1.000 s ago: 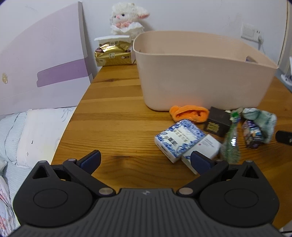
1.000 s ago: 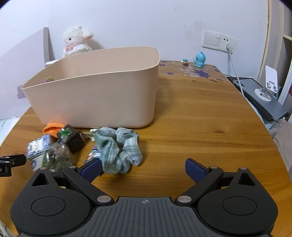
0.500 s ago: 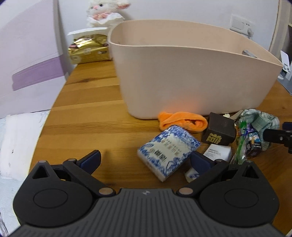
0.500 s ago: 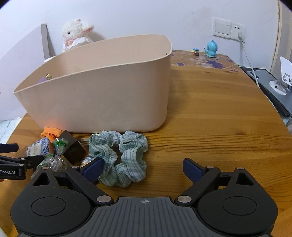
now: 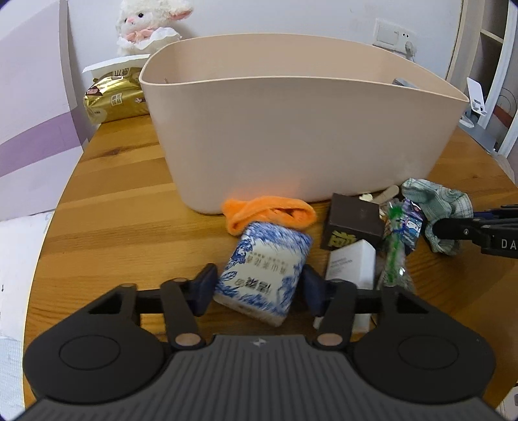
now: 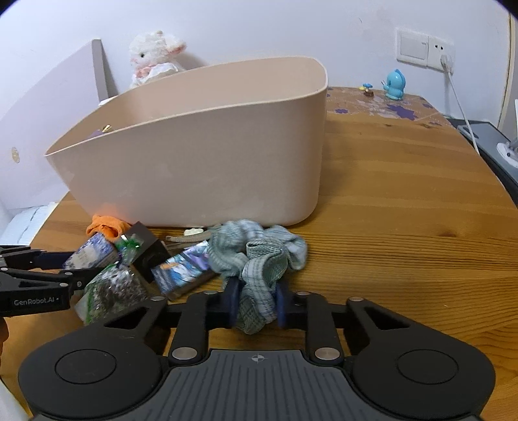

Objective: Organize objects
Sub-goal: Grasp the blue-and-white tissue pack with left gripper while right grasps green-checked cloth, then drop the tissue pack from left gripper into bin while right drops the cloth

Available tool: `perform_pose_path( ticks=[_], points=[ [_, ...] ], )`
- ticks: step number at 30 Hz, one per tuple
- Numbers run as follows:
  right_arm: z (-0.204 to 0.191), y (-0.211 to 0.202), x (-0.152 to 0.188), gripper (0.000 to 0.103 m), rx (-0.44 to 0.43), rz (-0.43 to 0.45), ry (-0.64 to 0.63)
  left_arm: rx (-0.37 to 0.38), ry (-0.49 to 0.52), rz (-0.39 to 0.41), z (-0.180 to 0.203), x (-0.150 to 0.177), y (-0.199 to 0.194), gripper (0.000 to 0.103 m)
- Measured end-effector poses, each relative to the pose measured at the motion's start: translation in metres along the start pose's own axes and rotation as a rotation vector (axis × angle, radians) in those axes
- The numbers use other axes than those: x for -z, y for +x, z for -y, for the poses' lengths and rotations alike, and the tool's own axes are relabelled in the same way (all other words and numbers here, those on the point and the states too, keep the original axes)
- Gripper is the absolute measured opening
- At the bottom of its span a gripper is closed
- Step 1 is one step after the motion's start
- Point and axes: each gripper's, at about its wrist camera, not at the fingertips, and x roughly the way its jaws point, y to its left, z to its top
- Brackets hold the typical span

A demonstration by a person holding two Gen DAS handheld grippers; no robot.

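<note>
Beige bin (image 5: 291, 129) contents mostly hidden behind its near wall; white box (image 5: 351, 265) half-covered by left gripper (image 5: 257, 288).

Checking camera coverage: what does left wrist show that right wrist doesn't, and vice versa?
Left wrist only: the left gripper closed around the blue-and-white tissue pack, a gold packet behind the bin, and a white box.

Right wrist only: the right gripper pinching the green checked scrunchie, a blue figurine and the wall socket with its cable.

Both: the beige bin, the plush lamb, the orange cloth, the dark box and the wooden table.
</note>
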Motion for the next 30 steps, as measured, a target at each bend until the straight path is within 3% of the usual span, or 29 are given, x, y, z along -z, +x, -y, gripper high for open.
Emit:
perform_pose_path(
  ticks=[5,18,25,30],
  points=[
    [0.000,-0.024,0.003,0.016,-0.002,0.041,-0.006,-0.011,-0.018,0.019,-0.003,0.003,-0.018,0.048],
    [0.002,-0.083,-0.007,0.015,-0.027,0.191,-0.011,-0.035,-0.047,0.144,0.000,0.006,-0.087,0.047],
    [-0.002,-0.110,-0.036,0.015,-0.038,0.298,-0.023,-0.058,-0.042,0.256,0.000,-0.019,-0.121,0.047],
    [-0.008,-0.112,-0.064,0.015,-0.038,0.360,-0.041,-0.069,-0.036,0.304,-0.001,-0.051,-0.124,0.047]
  ],
)
